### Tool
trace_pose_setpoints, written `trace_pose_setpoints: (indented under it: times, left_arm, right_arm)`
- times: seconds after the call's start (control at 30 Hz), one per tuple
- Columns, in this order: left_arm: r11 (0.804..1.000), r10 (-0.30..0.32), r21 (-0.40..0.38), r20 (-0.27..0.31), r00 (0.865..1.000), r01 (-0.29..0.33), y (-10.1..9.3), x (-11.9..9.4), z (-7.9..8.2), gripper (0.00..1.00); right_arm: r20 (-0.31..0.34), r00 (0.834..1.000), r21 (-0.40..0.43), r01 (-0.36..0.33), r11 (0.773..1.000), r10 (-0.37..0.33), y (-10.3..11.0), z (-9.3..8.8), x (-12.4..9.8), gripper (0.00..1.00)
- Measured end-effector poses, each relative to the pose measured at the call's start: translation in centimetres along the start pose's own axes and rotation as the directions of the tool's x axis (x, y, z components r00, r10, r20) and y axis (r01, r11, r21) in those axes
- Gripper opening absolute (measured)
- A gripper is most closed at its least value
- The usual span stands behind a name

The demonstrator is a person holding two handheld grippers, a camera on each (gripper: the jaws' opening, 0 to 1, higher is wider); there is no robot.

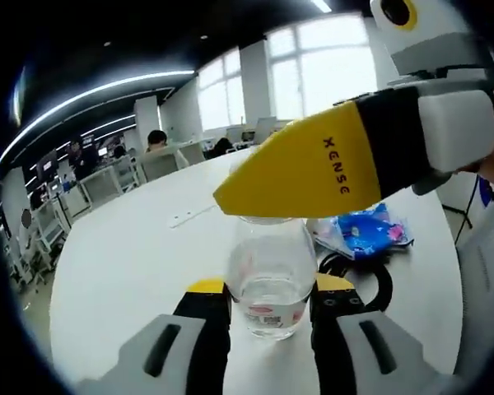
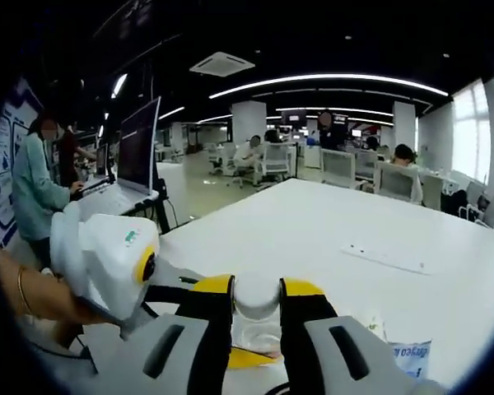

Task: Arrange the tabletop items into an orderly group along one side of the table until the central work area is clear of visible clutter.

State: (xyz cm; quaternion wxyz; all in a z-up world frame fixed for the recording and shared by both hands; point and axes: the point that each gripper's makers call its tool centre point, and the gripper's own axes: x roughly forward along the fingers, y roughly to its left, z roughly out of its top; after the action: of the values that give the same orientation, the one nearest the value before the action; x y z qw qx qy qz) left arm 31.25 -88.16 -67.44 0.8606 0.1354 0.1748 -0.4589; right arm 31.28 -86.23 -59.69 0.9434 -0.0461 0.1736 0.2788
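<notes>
Bottle (image 1: 271, 276), clear plastic | upright between left gripper (image 1: 270, 288) fingers, gripped at its base | right gripper (image 2: 257, 298) clamped on white cap (image 2: 257, 294) | step: two-handed hold of bottle, probably cap work or carrying | next: steady move to table (image 1: 132, 255) edge, beside blue packet (image 1: 364, 232)

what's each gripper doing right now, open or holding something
left gripper: shut on the clear bottle's body.
right gripper: shut on the bottle's white cap.
</notes>
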Motion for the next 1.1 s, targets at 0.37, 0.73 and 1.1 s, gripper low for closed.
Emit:
trace_pose_setpoints:
  times: [0.37,0.73,1.1]
  left_arm:
    - [0.968,-0.244,0.049,-0.025,0.969,0.245,-1.9,-2.0,-1.0,0.34]
    - [0.926,-0.368,0.080,-0.016,0.930,0.368,-2.7,-2.7,-1.3,0.35]
    - [0.959,-0.274,-0.063,0.029,0.961,0.275,-2.5,-2.6,-1.7,0.39]
  right_arm:
    - [-0.051,0.995,-0.052,-0.090,0.995,0.087,2.0,-0.4,-0.9,0.17]
    - [-0.080,0.984,-0.073,-0.164,0.984,0.158,2.9,-0.7,-1.5,0.17]
    - [-0.080,0.988,-0.080,-0.141,0.987,0.134,3.0,-0.7,-1.7,0.17]
